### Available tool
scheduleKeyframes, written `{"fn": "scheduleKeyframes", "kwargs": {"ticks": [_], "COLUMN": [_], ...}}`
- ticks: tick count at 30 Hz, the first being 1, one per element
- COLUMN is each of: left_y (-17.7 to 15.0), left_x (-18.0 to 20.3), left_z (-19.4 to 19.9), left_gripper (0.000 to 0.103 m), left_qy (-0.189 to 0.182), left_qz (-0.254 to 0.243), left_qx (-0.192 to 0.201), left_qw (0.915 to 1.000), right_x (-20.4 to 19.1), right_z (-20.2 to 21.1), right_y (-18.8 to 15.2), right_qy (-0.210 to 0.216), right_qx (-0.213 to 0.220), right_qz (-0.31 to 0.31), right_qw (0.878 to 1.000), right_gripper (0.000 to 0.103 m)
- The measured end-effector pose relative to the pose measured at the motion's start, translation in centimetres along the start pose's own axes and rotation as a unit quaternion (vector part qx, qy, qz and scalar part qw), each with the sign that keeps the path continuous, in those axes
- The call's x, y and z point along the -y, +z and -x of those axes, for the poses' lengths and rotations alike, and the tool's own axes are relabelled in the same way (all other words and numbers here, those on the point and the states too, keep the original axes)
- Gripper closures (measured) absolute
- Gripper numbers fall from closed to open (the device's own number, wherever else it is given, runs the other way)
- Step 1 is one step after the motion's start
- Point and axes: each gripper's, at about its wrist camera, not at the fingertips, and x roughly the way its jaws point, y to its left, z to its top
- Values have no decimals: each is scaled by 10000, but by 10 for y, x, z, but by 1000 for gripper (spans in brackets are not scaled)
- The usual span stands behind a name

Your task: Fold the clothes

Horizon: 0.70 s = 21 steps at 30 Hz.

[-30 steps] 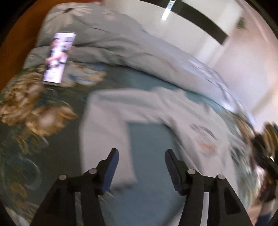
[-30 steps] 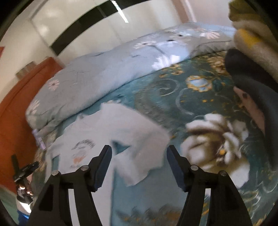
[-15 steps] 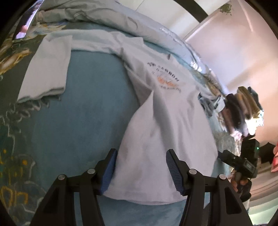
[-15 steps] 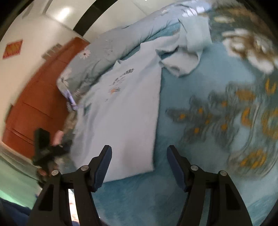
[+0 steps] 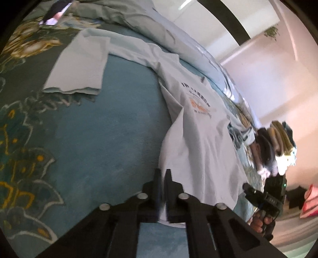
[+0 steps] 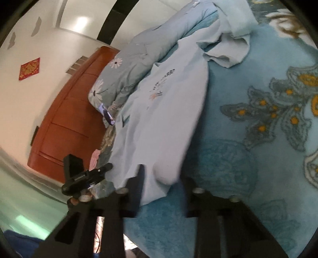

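Observation:
A pale blue T-shirt (image 5: pixel 200 139) with a printed chest logo lies spread on a teal floral blanket (image 5: pixel 99 139). My left gripper (image 5: pixel 163 178) is shut on the shirt's bottom hem at its left corner. In the right wrist view the same T-shirt (image 6: pixel 165 119) lies ahead, and my right gripper (image 6: pixel 162 174) stands open around the hem's other corner, the cloth between its fingers. One sleeve (image 5: pixel 79 65) lies flat at the far left; the other sleeve (image 6: pixel 228 51) is crumpled.
A grey floral duvet (image 5: pixel 139 25) is bunched along the far side of the bed. A phone (image 5: pixel 55 12) lies near it. A stack of folded clothes (image 5: pixel 276 142) sits at the right. An orange headboard (image 6: pixel 65 123) stands at the left.
Both grippers came down to the shirt's bottom hem. My left gripper closed on the hem corner. My right gripper moved in until the hem lies between its open fingers.

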Motion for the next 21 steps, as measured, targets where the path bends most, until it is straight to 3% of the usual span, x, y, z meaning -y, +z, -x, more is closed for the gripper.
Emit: {"fn": "scheduleKeyframes", "kwargs": {"ticks": [4, 7, 10, 15, 21], "left_y": [1, -4, -19, -42, -39], "left_x": [9, 25, 24, -4, -4], "left_z": [24, 50, 52, 27, 17], "left_gripper": [101, 101, 101, 101, 99], "left_qy": [-343, -576, -403, -229, -163], "left_qz": [159, -16, -104, 356, 231], "left_qx": [224, 379, 297, 7, -218], "left_qw": [9990, 9976, 9987, 9991, 9994], "right_x": [-22, -45, -58, -29, 3], "right_z": [14, 42, 69, 61, 46], "right_y": [10, 22, 27, 18, 12], "right_qy": [30, 130, 104, -291, -697], "right_qx": [183, 500, 767, 516, 161], "right_qz": [286, 610, 824, 540, 222], "right_qw": [9994, 9968, 9936, 9968, 9972], "right_gripper": [97, 97, 97, 97, 97]}}
